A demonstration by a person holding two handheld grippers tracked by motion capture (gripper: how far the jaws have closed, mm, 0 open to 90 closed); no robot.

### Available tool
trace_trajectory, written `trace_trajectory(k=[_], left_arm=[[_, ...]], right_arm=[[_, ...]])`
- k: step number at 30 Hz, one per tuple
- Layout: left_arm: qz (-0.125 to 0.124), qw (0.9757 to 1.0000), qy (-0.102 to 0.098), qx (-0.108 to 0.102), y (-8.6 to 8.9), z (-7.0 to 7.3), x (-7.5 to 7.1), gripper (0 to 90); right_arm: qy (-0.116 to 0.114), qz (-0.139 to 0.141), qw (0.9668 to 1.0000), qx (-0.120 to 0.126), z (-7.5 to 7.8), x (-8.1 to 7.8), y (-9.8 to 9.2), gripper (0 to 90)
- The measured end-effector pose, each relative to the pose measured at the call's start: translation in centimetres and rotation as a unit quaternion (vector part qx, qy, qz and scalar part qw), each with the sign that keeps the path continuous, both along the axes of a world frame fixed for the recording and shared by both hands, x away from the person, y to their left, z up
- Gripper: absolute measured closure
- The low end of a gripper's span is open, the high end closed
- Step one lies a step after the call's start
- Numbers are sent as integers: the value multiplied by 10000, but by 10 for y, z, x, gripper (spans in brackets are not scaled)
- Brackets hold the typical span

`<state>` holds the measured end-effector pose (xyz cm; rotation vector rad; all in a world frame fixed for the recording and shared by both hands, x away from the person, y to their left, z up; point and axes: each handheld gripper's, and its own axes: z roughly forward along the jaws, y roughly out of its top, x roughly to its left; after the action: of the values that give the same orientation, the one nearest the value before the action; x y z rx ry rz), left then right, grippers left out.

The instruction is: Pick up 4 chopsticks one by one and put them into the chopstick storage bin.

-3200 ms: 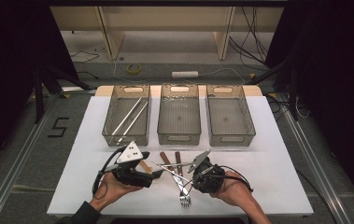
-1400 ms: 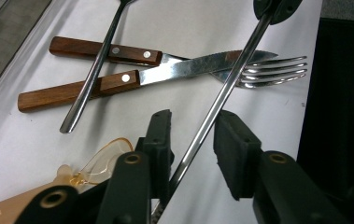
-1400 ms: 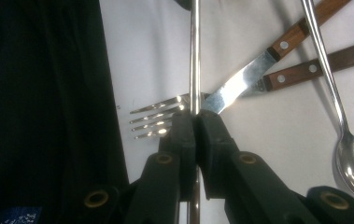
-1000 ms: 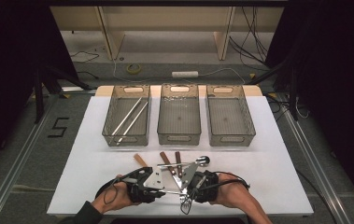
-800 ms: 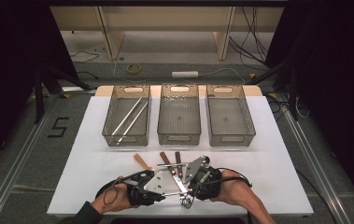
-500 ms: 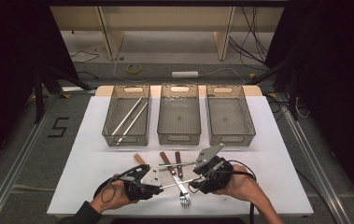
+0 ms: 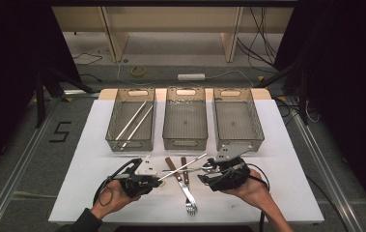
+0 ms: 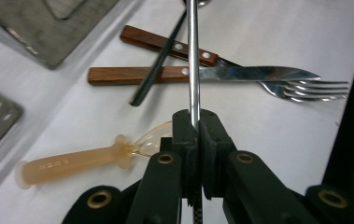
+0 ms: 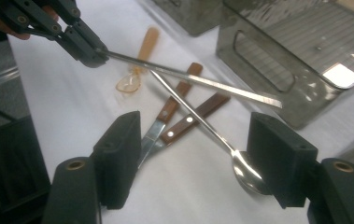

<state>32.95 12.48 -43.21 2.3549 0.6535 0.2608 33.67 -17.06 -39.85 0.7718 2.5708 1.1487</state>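
Note:
My left gripper (image 7: 156, 180) is shut on one end of a thin metal rod (image 7: 183, 167), which slants up and away to the right above the table. In the left gripper view the jaws (image 8: 194, 122) pinch the rod (image 8: 193, 56). My right gripper (image 7: 208, 170) stands just past the rod's free end. Its jaws (image 9: 198, 156) have just been opening and nothing is gripped between them. In the right gripper view the rod (image 9: 193, 80) runs from the left gripper (image 9: 95, 55) toward the baskets. Two similar rods (image 7: 133, 122) lie in the left basket (image 7: 113, 140).
A wood-handled knife (image 8: 258, 72) and fork (image 8: 305, 88), a long steel spoon (image 9: 247, 173) and an amber plastic spoon (image 8: 72, 161) lie on the white table (image 7: 287, 193) between the grippers. The middle basket (image 7: 185, 142) and the right basket (image 7: 238, 137) hold nothing.
The right gripper has opened off the rod and drawn away to the right and farther back. The left gripper has stayed shut on the rod and shifted a little left.

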Motion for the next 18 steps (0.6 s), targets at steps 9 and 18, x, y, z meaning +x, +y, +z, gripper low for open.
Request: trace_trajectory(k=[9, 18], left_arm=[[521, 9983, -129, -236, 14, 3, 7, 860], [916, 9947, -159, -433, 30, 7, 13, 861]], right_arm=[[-41, -369, 9986, 374, -7, -2, -17, 331], [12, -691, 9951, 705, -16, -5, -33, 300]])
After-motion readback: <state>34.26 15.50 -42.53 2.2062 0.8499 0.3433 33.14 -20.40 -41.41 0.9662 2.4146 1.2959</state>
